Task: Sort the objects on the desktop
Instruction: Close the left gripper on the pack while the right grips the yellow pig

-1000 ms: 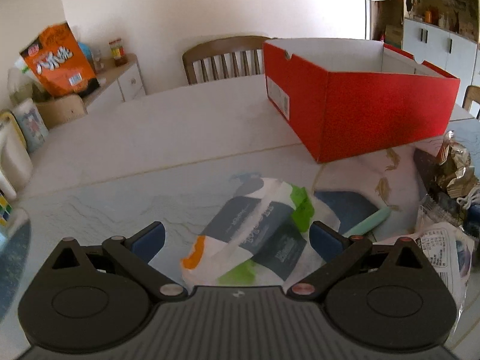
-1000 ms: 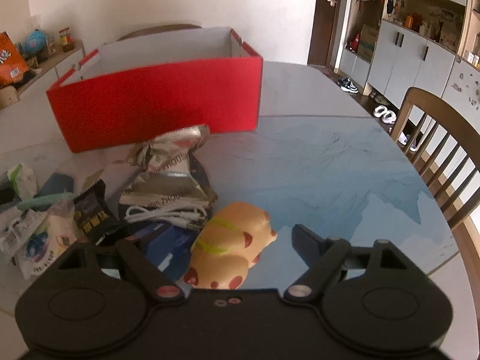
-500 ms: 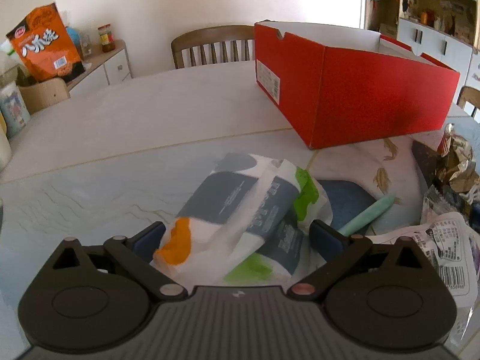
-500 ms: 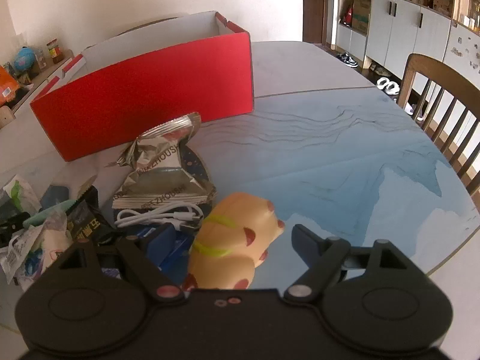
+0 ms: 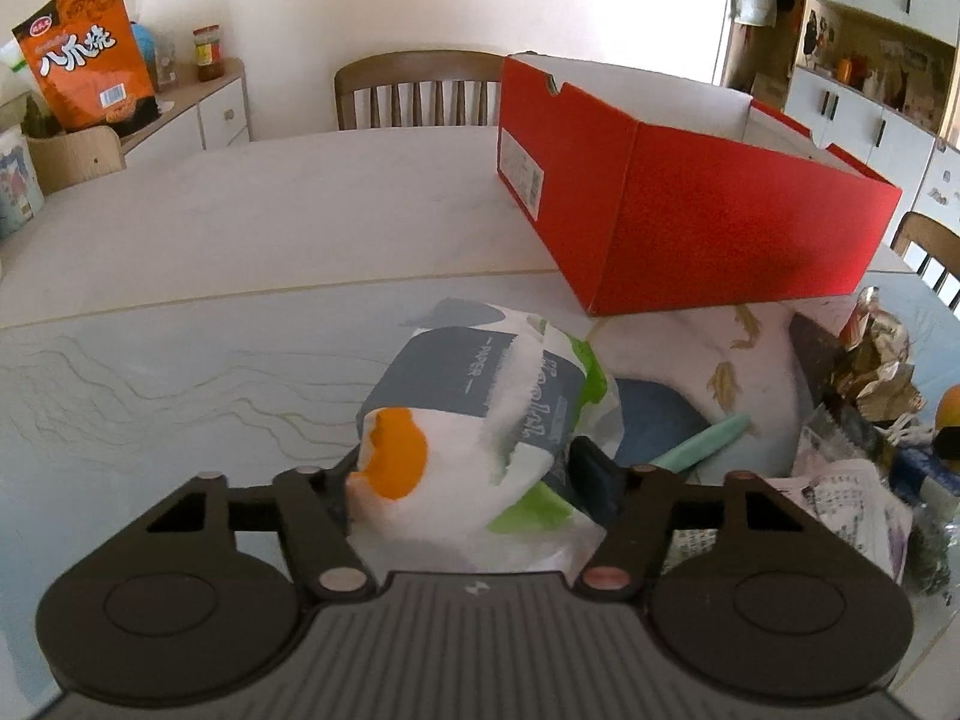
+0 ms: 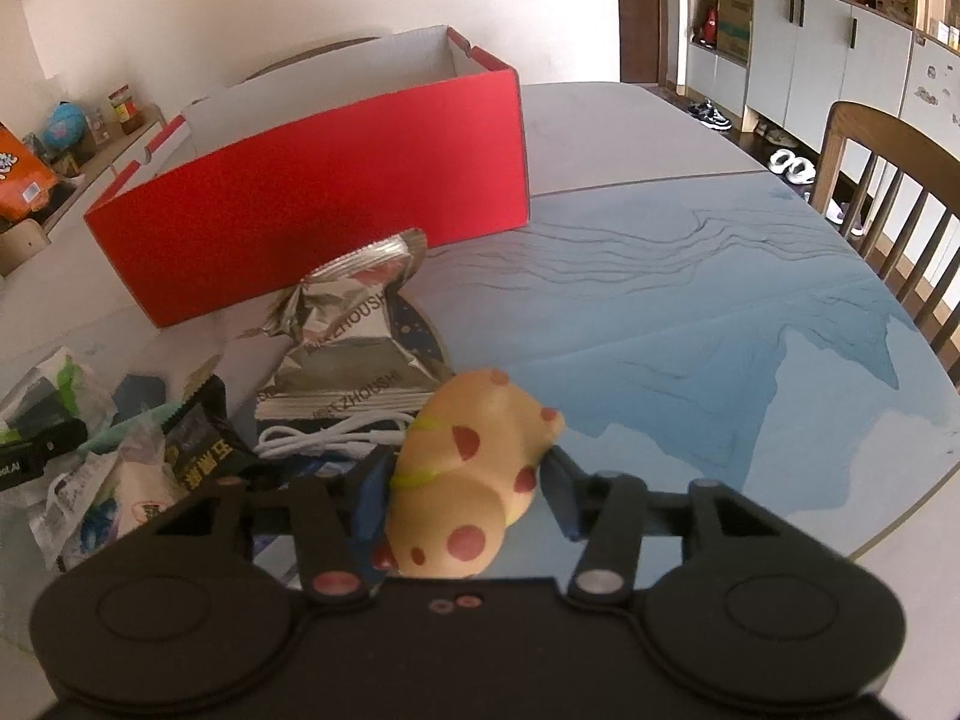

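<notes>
I keep both tools closing: left tool (image 5: 474, 468) around the tissue pack (image 5: 480, 420), right tool (image 6: 465, 480) around the spotted toy (image 6: 474, 474); I confirm firm pad contact, then lift toward the red box (image 5: 690, 222) ahead

Open-topped red cardboard box (image 5: 708, 204) is blocking the far side past the clutter. Crumpled silver foil snack bag (image 6: 354, 348), coiled white cable (image 6: 336, 438) and black sachet (image 6: 201, 450) are crowding the middle. Pale bare tabletop (image 5: 240, 222) is lying open leftward; blue-patterned table surface (image 6: 720, 330) is lying open rightward.
</notes>
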A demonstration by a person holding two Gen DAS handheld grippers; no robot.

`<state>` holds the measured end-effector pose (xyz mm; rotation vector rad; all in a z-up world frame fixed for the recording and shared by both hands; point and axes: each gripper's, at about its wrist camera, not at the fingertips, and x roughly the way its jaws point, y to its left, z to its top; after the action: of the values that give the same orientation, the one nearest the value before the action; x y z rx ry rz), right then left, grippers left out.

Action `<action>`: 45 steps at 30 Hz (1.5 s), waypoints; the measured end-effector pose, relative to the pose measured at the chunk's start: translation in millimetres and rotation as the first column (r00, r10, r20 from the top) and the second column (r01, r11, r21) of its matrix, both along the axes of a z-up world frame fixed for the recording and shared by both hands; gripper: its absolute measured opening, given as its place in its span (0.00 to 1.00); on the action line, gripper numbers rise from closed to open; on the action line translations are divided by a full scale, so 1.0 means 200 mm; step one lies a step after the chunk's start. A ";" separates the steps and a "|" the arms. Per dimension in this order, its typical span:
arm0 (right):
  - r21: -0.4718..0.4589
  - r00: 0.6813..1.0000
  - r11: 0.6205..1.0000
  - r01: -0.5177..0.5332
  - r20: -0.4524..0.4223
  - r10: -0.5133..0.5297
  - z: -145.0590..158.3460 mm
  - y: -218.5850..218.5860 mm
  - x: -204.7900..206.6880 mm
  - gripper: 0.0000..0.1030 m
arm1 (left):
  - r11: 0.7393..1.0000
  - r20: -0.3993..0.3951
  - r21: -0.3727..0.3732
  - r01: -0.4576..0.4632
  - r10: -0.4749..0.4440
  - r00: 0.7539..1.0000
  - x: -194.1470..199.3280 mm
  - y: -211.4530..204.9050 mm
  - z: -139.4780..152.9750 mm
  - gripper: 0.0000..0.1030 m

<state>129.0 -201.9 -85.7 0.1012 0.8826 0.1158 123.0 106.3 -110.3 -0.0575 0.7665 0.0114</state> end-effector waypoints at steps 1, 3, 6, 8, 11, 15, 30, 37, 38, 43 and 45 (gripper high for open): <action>0.000 1.000 1.000 0.000 0.006 0.000 0.01 0.00 0.00 0.51 | 1.000 0.002 -0.002 0.001 -0.001 1.000 0.00 0.00 0.00 0.59; 0.003 1.000 1.000 0.000 0.015 0.000 0.03 0.00 -0.01 0.51 | 1.000 0.007 -0.002 -0.001 0.001 1.000 -0.01 -0.01 0.02 0.55; 0.001 0.999 1.000 -0.007 0.032 0.007 0.06 0.00 -0.02 0.50 | 1.000 0.015 -0.008 -0.006 0.006 1.000 -0.02 -0.01 0.04 0.52; -0.001 0.999 1.000 -0.010 0.040 0.010 0.08 0.00 -0.02 0.50 | 1.000 0.018 -0.009 -0.016 0.017 1.000 -0.02 -0.01 0.06 0.52; -0.009 0.998 1.000 -0.016 0.053 0.017 0.11 0.01 -0.03 0.50 | 1.000 0.029 -0.023 -0.021 0.021 0.999 -0.03 -0.01 0.10 0.51; -0.014 0.998 1.000 -0.020 0.061 0.021 0.14 0.01 -0.04 0.50 | 0.999 0.032 -0.023 -0.028 0.029 0.999 -0.04 -0.02 0.14 0.51; -0.002 0.994 0.999 -0.046 0.100 0.046 0.31 0.04 -0.06 0.50 | 0.999 0.055 -0.044 0.013 -0.010 0.998 -0.07 -0.13 0.39 0.51; -0.008 0.991 0.997 -0.081 0.109 0.082 0.41 0.09 -0.04 0.50 | 0.997 0.040 -0.068 0.029 -0.026 0.999 -0.05 -0.18 0.50 0.51; -0.009 0.989 0.996 -0.091 0.114 0.091 0.43 0.10 -0.04 0.50 | 0.997 0.042 -0.067 0.034 -0.032 0.999 -0.05 -0.19 0.52 0.51; -0.021 0.983 0.991 -0.131 0.129 0.133 0.50 0.15 -0.02 0.50 | 0.995 0.039 -0.075 0.063 -0.061 0.997 -0.02 -0.24 0.59 0.51; -0.029 0.980 0.990 -0.141 0.135 0.144 0.52 0.18 -0.01 0.50 | 0.995 0.042 -0.069 0.076 -0.074 0.996 -0.01 -0.26 0.61 0.51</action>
<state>126.6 -166.8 18.2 0.0115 0.7537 0.2452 120.1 53.9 11.2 -0.0961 0.7289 -0.0883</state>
